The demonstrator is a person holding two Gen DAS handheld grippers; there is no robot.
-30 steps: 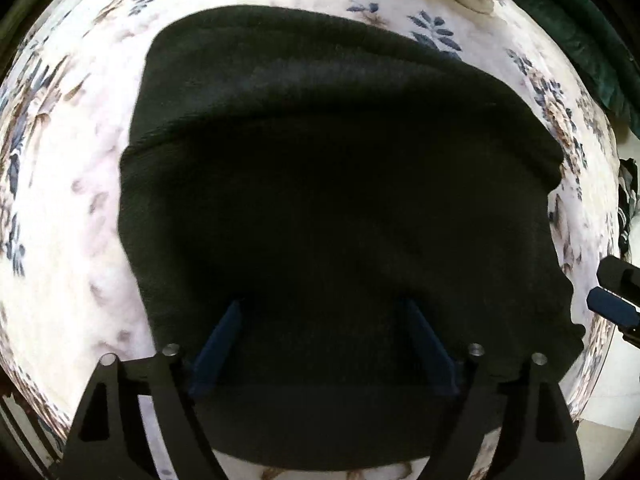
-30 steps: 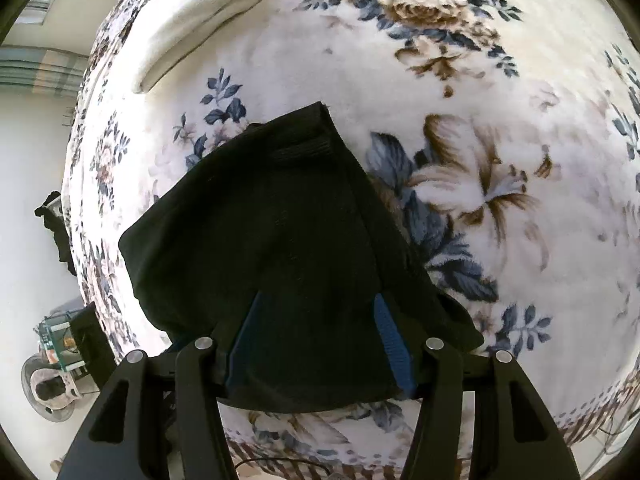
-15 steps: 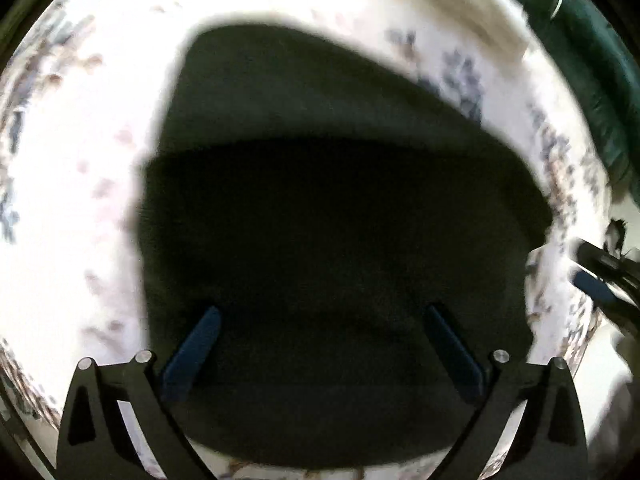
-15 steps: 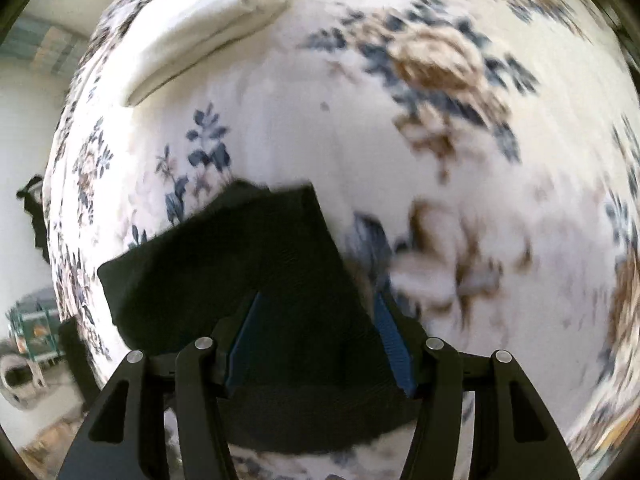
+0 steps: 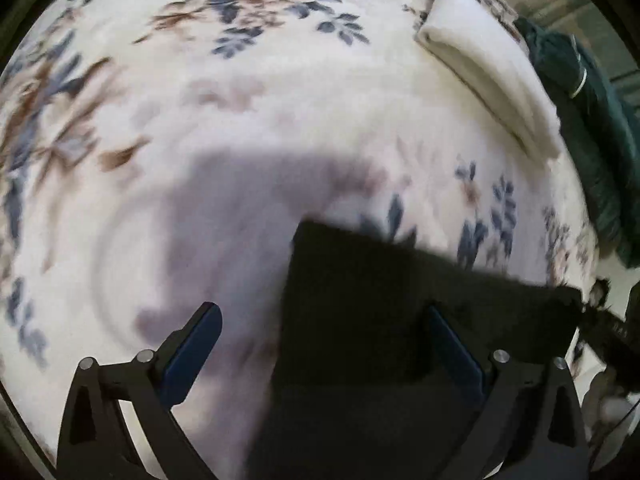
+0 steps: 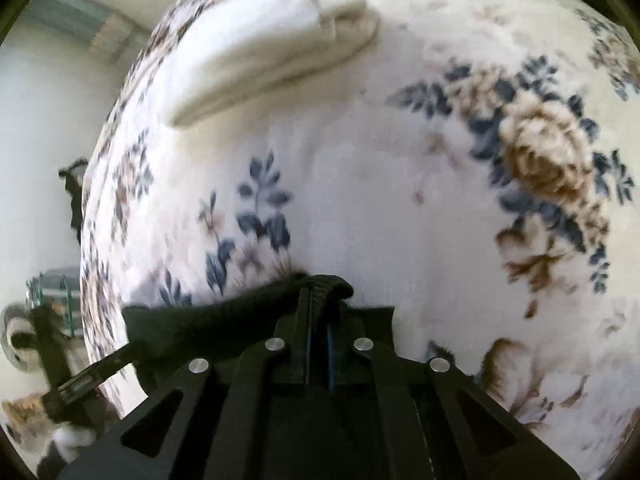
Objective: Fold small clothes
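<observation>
- Where the floral bedspread [image 5: 304, 92] fills both wrist views, a small black garment [image 5: 380, 312] lies on it, dark against the cream fabric with its blue and brown flowers.
- From the left wrist camera, the garment covers the lower right part of the picture, with a straight edge running up beside bare bedspread on its left side.
- From the right wrist camera, only a bunched strip of the same black cloth [image 6: 224, 320] shows, low in the picture and stretching off to the left.
- Right gripper [image 6: 318, 320]: its jaws have just been closing and now pinch a raised fold of the black garment between them, the cloth humping over the fingertips.
- Left gripper [image 5: 324, 344]: its jaws stand wide apart and have just narrowed slightly; one blue-padded finger [image 5: 192, 352] hangs over bare bedspread, the other over the black cloth, and neither pad presses on anything.
- A grey shadow falls on the bedspread ahead of the left gripper.
- A folded white cloth [image 6: 272, 52] rests near the far edge of the bed, well apart from the black garment.
- A dark green fabric [image 5: 592, 128] lies just beyond the white cloth, at the right edge of the left view.
</observation>
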